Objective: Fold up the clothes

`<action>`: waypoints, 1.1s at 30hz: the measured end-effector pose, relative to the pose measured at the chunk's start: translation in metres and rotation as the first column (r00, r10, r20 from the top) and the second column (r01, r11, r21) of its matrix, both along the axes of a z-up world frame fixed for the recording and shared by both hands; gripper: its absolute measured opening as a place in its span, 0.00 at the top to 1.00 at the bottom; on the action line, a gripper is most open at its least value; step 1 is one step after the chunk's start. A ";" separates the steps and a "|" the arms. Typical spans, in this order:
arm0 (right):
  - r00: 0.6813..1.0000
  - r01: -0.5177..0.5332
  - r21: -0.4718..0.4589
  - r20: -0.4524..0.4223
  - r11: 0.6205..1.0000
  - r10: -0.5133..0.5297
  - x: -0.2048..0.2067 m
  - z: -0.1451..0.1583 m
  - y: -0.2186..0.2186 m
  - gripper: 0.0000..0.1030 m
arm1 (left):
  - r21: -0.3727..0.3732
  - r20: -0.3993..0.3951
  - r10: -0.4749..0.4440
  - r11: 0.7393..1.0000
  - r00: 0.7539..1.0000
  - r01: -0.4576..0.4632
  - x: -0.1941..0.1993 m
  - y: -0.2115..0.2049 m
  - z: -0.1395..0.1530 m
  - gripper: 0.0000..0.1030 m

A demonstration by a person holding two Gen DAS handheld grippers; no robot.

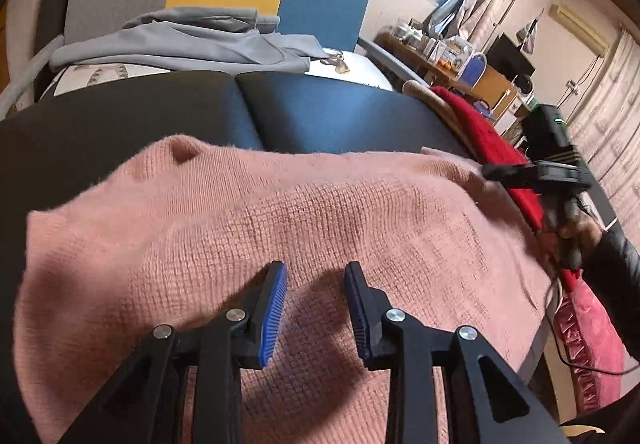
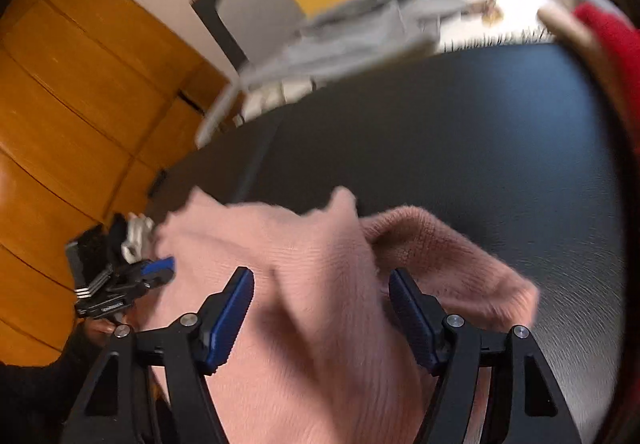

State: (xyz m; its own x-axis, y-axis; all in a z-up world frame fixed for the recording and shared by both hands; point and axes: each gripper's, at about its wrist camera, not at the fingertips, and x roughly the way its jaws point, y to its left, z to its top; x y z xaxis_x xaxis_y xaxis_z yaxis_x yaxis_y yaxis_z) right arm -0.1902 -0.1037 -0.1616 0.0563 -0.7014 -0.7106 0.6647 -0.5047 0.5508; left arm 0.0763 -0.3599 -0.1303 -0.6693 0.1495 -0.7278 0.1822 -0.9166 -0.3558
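Pink sweater (image 1: 280, 211) spread on the dark counter (image 1: 320, 111), mid-fold.

The left gripper (image 1: 316, 308) hovers over the knit, its fingers partly apart and holding nothing. The right gripper (image 2: 320, 312) straddles a raised fold with its fingers well apart, pads not visibly pressing (that view is blurred). Risk: closing on too little knit would let the fold slip and bunch; the red garment (image 1: 492, 147) close by could get dragged along.

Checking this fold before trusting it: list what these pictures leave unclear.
- Pink knitted sweater: near edge cut off, both views.
- Right gripper: motion blur; pad contact with sweater unclear.
- Grey garment: smeared, right view.
- Red knitted cloth: partly behind right gripper, left view.
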 end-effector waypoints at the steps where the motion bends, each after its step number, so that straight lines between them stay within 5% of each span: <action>1: 1.000 -0.005 0.017 -0.006 1.000 0.005 -0.001 -0.003 -0.004 0.73 | 0.018 -0.004 0.003 1.000 1.000 -0.003 0.005 -0.002 -0.001 0.71; 2: 1.000 -0.009 0.041 -0.016 0.999 0.009 0.000 -0.003 -0.009 0.92 | 0.034 -0.010 0.007 0.999 1.000 -0.007 0.008 -0.004 -0.003 0.71; 8: 0.948 0.010 0.060 -0.319 0.998 0.010 0.044 0.051 -0.005 0.91 | 0.066 -0.044 0.021 0.998 0.999 -0.018 0.013 -0.005 -0.010 0.71; 14: 0.976 0.104 0.134 -0.203 0.985 -0.075 0.030 -0.005 0.005 0.87 | 0.121 -0.085 0.044 0.992 0.995 -0.034 0.018 -0.019 0.009 0.71; 17: 0.971 0.122 0.130 -0.219 0.984 -0.092 0.036 -0.008 0.008 0.76 | 0.061 -0.095 0.104 0.993 0.990 -0.098 0.025 -0.039 0.017 0.71; 19: 0.953 0.149 0.144 -0.285 0.978 -0.103 0.044 0.002 0.009 0.37 | 0.042 -0.092 0.145 0.989 0.985 -0.141 0.030 -0.055 0.017 0.71; 20: 0.933 0.164 0.144 -0.344 0.976 -0.107 0.050 0.010 0.009 0.29 | 0.023 -0.086 0.161 0.987 0.983 -0.160 0.032 -0.061 0.017 0.71; 23: 0.844 0.177 0.115 -0.528 0.977 -0.091 0.079 0.040 0.004 0.25 | -0.023 -0.072 0.183 0.982 0.980 -0.185 0.036 -0.074 0.016 0.71; 25: 0.822 0.154 0.104 -0.565 0.983 -0.069 0.096 0.050 -0.001 0.24 | -0.037 -0.052 0.174 0.984 0.983 -0.176 0.032 -0.080 0.010 0.70; 29: 0.879 0.064 0.119 -0.477 0.991 0.000 0.110 0.041 -0.022 0.25 | -0.075 0.004 0.188 0.979 0.982 -0.187 0.023 -0.086 -0.009 0.70; 33: 0.934 0.137 0.158 -0.348 0.978 -0.075 0.107 0.014 -0.005 0.25 | -0.088 -0.013 0.184 0.979 0.983 -0.185 0.016 -0.093 -0.017 0.70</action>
State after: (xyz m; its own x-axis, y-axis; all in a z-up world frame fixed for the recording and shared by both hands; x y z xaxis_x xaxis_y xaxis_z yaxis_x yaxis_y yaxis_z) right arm -0.0834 -0.1092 -0.1473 -0.2772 -0.5508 -0.7873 0.7327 -0.6512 0.1976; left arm 0.0921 -0.4525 -0.1477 -0.6832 -0.0419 -0.7291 0.3496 -0.8953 -0.2762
